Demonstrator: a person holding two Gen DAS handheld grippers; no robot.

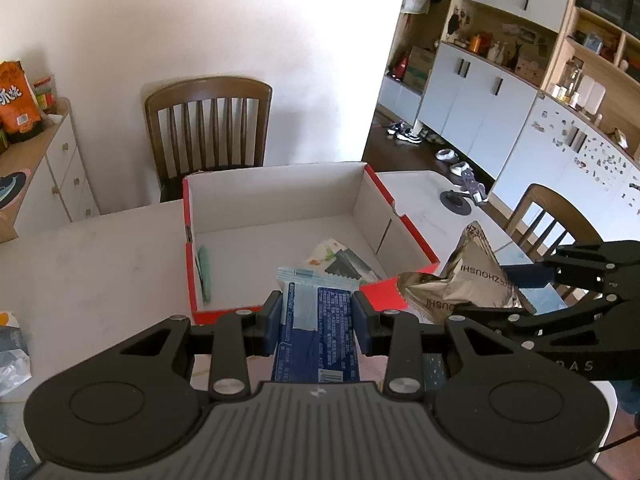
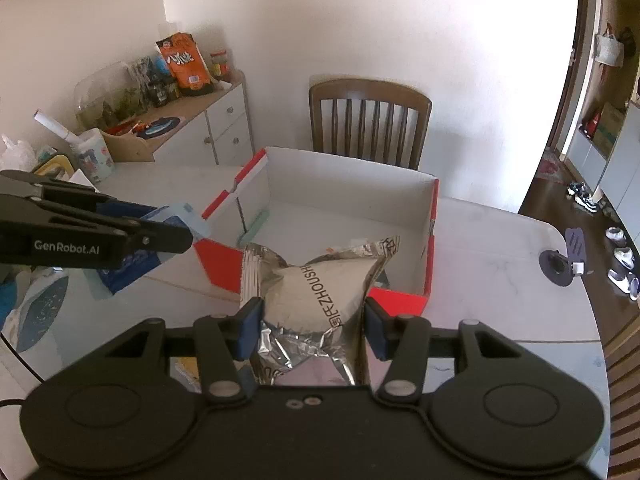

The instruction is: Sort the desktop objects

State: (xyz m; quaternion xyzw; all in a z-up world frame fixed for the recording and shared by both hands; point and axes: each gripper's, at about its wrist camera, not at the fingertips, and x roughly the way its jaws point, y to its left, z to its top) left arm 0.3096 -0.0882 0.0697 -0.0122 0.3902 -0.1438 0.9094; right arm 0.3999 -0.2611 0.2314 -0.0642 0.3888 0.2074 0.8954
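A red cardboard box (image 1: pixel 400 296) with a white inside stands open on the white table; it also shows in the right wrist view (image 2: pixel 430 240). My left gripper (image 1: pixel 317 316) is shut on a blue snack packet (image 1: pixel 316 320) just in front of the box's near wall; from the right wrist view the left gripper (image 2: pixel 176 236) holds the blue packet (image 2: pixel 132 264) left of the box. My right gripper (image 2: pixel 312 326) is shut on a puffy silver foil bag (image 2: pixel 320 288) at the box's near edge; the foil bag (image 1: pixel 464 276) shows right of the box. Inside lie a green stick (image 1: pixel 205 272) and a printed packet (image 1: pixel 340 260).
A wooden chair (image 1: pixel 208 124) stands behind the table, another chair (image 1: pixel 552 216) at the right. A small purple stand (image 2: pixel 568 260) sits near the table's right edge. A sideboard (image 2: pixel 208 120) with snack bags is at the left. Bags lie on the table's left (image 1: pixel 12 356).
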